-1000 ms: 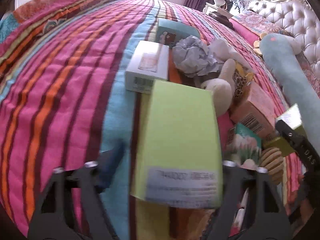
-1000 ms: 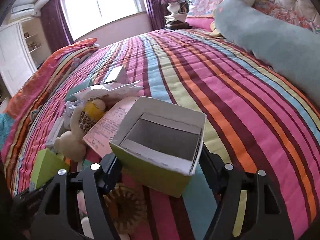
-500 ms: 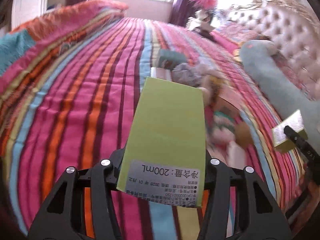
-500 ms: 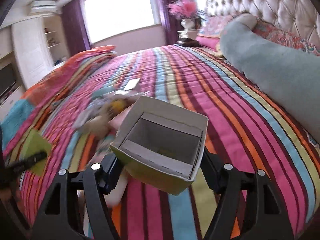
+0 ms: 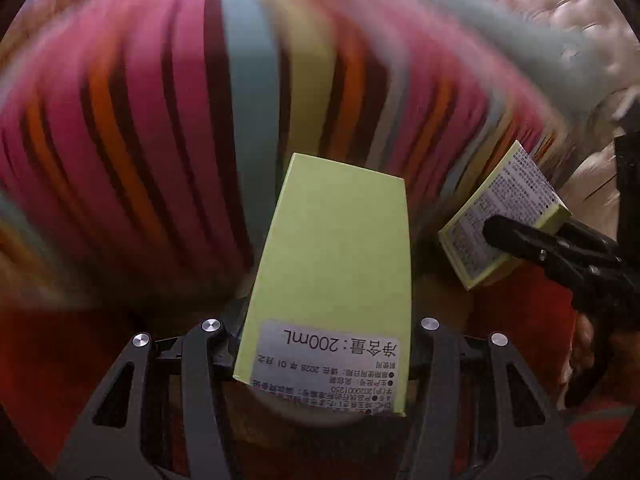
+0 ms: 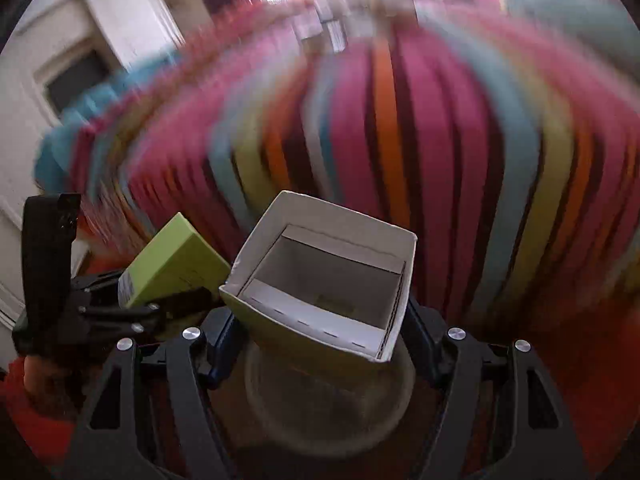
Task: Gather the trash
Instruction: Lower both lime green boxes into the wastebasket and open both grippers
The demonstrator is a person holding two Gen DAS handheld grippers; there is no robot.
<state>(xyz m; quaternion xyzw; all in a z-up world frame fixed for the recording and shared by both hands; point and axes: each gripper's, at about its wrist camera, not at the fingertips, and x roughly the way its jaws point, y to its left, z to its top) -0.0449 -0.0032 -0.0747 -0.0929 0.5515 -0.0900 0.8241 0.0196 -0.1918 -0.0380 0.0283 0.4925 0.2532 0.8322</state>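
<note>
The left gripper (image 5: 326, 332) is closed on a tall green carton (image 5: 332, 264), its "200mL" label at 6 o'clock, gripped on both sides. The right gripper (image 6: 320, 320) clamps an open green box (image 6: 324, 280), its white inside facing the camera; at 9 o'clock there the carton shows too. Behind both, a striped bedspread (image 5: 140, 120) is badly blurred, and a round pale rim (image 6: 328, 400), perhaps a bin, lies under the box.
</note>
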